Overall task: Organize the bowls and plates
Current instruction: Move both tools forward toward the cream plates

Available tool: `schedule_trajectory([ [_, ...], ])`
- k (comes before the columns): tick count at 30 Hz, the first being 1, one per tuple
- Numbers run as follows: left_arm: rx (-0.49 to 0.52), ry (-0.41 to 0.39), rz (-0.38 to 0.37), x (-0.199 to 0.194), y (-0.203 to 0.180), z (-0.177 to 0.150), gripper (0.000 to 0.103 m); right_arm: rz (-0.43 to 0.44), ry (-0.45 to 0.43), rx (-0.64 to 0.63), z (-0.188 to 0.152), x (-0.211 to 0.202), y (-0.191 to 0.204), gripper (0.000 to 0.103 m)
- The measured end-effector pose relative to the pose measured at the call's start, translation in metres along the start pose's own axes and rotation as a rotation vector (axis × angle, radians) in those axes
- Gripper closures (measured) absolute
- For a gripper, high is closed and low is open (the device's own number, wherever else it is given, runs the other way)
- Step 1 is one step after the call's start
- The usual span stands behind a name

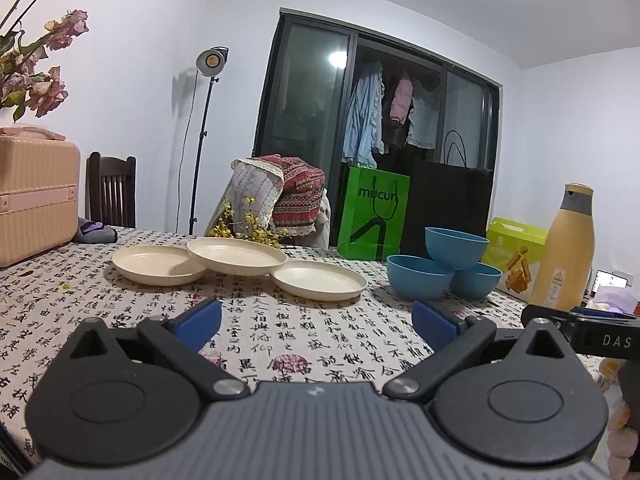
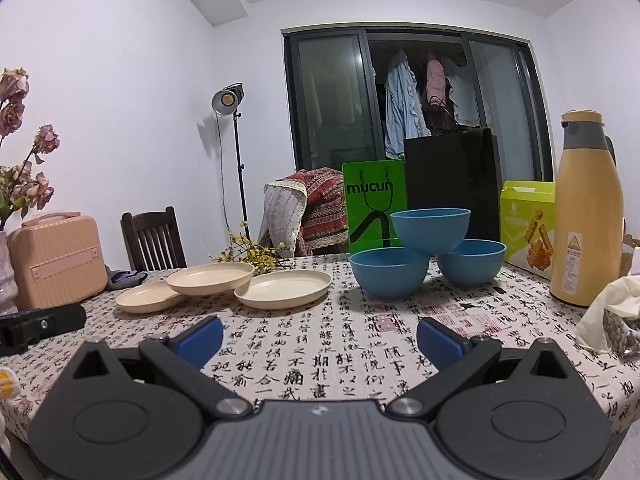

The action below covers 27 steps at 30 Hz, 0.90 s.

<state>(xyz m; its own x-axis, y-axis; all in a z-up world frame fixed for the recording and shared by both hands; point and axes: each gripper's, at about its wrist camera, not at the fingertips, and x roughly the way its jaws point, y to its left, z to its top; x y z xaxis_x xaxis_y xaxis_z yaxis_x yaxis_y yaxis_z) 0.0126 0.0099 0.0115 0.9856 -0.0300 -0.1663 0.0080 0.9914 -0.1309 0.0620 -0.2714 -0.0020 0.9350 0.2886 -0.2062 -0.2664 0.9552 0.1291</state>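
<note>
Cream plates and blue bowls all loose, nothing sorted yet.

Both tools sit low at the near edge of the patterned table point(image 1: 256, 344): left gripper point(image 1: 316, 322) spread wide and empty, right gripper point(image 2: 319, 338) spread wide and empty too. Ahead, 3 cream plates point(image 1: 238, 255) overlap in a ragged row, the middle one propped on its neighbours. Just right of them, 3 blue bowls point(image 2: 390, 270) make a loose pyramid, 1 perched on the rims of the other 2. By my read the job is at its start; both piles need nesting into neat stacks, and that top bowl looks like it could slide.
</note>
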Motion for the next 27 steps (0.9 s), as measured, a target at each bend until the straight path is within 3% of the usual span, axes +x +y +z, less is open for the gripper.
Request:
schedule_trajectory([
  [16, -0.011, -0.021, 0.034, 0.037, 0.022, 0.016, 0.0, 0.007, -0.014, -0.007, 0.016, 0.05, 0.006, 0.0],
  [27, 0.001, -0.023, 0.028, 0.066, 0.04, 0.039, 0.0, 0.071, -0.037, 0.046, 0.034, 0.091, 0.006, 0.0],
])
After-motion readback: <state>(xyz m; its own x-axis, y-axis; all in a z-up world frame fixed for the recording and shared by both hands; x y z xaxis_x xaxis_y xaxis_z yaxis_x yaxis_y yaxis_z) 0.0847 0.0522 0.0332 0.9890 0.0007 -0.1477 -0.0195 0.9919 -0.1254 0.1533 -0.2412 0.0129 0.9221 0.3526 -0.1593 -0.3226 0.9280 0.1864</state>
